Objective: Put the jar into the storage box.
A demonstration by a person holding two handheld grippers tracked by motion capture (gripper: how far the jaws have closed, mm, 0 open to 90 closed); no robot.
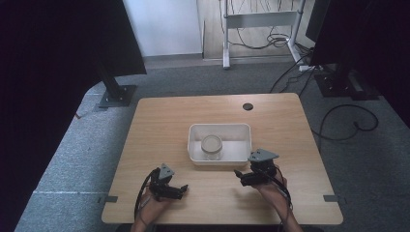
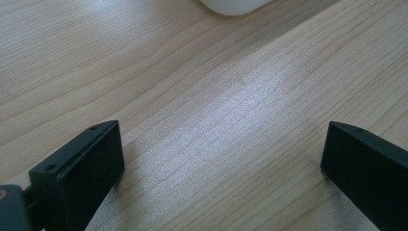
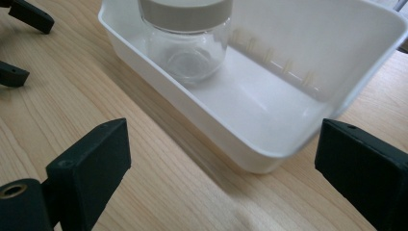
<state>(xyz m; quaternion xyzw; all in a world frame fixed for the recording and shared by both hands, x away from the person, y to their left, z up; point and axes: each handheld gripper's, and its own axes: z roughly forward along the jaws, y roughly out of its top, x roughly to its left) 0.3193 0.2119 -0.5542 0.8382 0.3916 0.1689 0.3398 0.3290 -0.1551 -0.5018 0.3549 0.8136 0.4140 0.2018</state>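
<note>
A white plastic bin [image 1: 240, 131] sits in the middle of the wooden table [image 1: 159, 121]. Inside it, toward its left, stands a clear glass jar [image 1: 212, 147] with a beige lid. The right gripper view looks at the bin [image 3: 288, 144] and the jar [image 3: 185, 48] from close by. My right gripper [image 1: 238, 174] is open just in front of the bin's right corner, nothing between its jaws [image 3: 221, 163]. My left gripper [image 1: 185, 189] is open near the table's front left, over bare wood [image 2: 221, 159]. A corner of the bin [image 2: 235, 6] shows at the top of the left gripper view.
A small dark round grommet [image 1: 247, 106] is set in the table near its far edge. Beyond the table are grey carpet, black stands, cables and a white frame. Dark panels stand at both sides.
</note>
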